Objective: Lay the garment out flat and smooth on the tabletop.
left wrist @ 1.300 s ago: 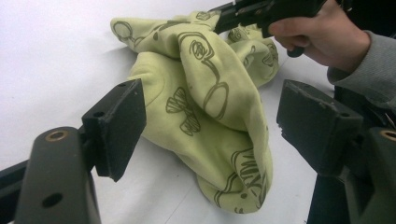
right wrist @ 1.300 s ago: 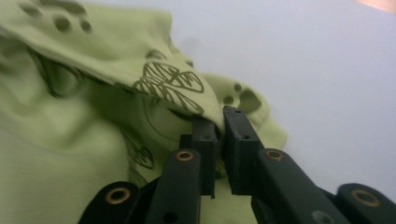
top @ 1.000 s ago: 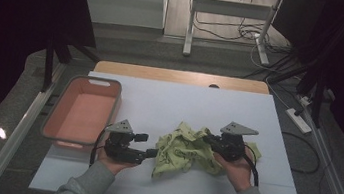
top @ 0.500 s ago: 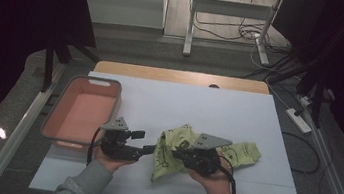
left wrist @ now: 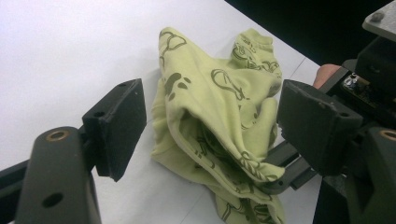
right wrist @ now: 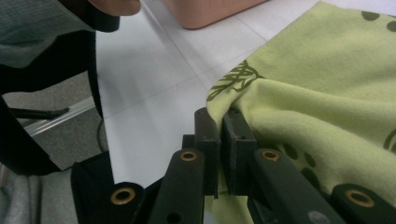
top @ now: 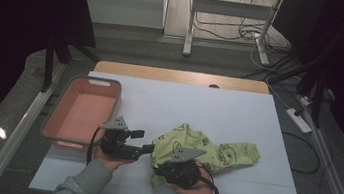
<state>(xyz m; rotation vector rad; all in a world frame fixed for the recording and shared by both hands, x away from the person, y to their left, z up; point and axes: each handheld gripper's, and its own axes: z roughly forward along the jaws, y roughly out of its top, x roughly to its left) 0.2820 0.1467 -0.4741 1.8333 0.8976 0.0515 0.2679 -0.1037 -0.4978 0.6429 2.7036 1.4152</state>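
A yellow-green printed cloth (top: 208,149) lies crumpled on the white table (top: 209,107), near its front edge. My right gripper (top: 163,169) is at the cloth's near left corner and is shut on a fold of its edge (right wrist: 233,88). Its jaws have just been opening a little, and the fold is still pinched between the pads (right wrist: 220,122). My left gripper (top: 145,141) rests just left of the cloth, open. In the left gripper view the bunched cloth (left wrist: 210,116) lies between the wide black pads (left wrist: 123,126) without touching them.
A pink tray (top: 117,105) stands at the table's left side, close behind my left hand; its corner (right wrist: 205,11) appears in the right gripper view. A sleeve of the cloth reaches to the right. White table surface stretches behind the cloth.
My right gripper has moved left and toward the near edge, drawing the cloth's edge with it, so the cloth now trails out to the right. The left gripper has stayed in place.
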